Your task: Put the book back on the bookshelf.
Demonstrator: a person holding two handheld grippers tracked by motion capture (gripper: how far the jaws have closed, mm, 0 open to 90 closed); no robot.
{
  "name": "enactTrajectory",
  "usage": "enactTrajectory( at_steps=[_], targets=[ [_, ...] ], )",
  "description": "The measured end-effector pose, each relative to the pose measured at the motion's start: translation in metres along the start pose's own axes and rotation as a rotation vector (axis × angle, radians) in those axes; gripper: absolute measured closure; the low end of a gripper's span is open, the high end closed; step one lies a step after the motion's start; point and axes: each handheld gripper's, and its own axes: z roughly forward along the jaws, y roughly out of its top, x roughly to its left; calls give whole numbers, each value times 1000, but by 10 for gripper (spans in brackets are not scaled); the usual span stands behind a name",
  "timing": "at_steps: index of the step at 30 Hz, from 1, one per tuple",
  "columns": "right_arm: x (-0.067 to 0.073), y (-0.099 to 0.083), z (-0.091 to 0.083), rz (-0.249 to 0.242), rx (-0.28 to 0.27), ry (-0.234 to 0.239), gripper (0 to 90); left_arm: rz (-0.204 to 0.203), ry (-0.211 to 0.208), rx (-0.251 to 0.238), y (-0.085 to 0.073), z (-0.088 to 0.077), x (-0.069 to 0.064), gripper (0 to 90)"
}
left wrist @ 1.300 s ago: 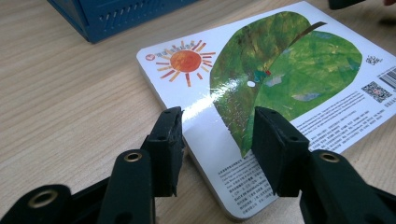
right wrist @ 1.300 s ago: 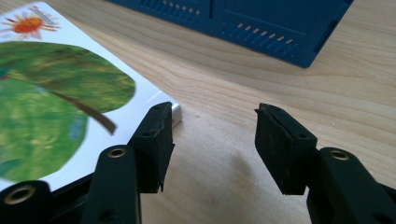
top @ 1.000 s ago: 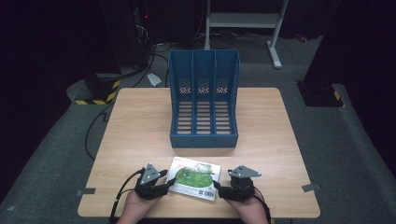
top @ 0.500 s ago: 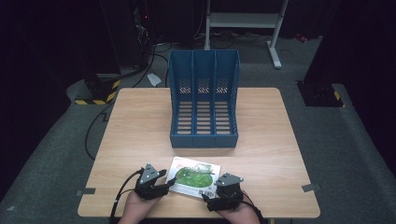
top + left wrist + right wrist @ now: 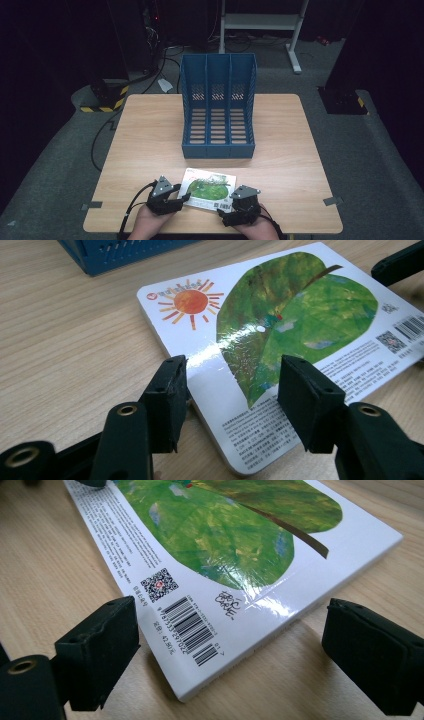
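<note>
A picture book with a green leaf cover lies flat on the bench, just in front of the blue file rack. The left tool sits at the book's left corner, jaws spread astride it. The right tool faces the barcode corner, its jaws having just opened wide, touching nothing.
</note>
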Motion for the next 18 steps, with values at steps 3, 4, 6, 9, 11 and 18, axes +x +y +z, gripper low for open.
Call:
enactTrajectory(
  at_steps=[3,4,6,9,11,18],
  targets=[
    [-7,-1,-1,24,2,-5,80,7,-9,2,1,2,-1,457],
    [-10,-1,-2,32,2,-10,80,0,-14,2,2,3,-3,457],
    [-15,-2,-4,40,2,-22,84,16,-14,5,4,6,-5,456],
    [-22,-3,-6,43,-8,-41,93,18,-34,5,6,9,-9,454],
    [-27,-4,-8,55,-10,-52,100,31,-37,4,6,10,-11,455],
    [-35,-5,-9,79,-14,-53,127,-6,-28,-6,6,11,-12,455]
  ],
)
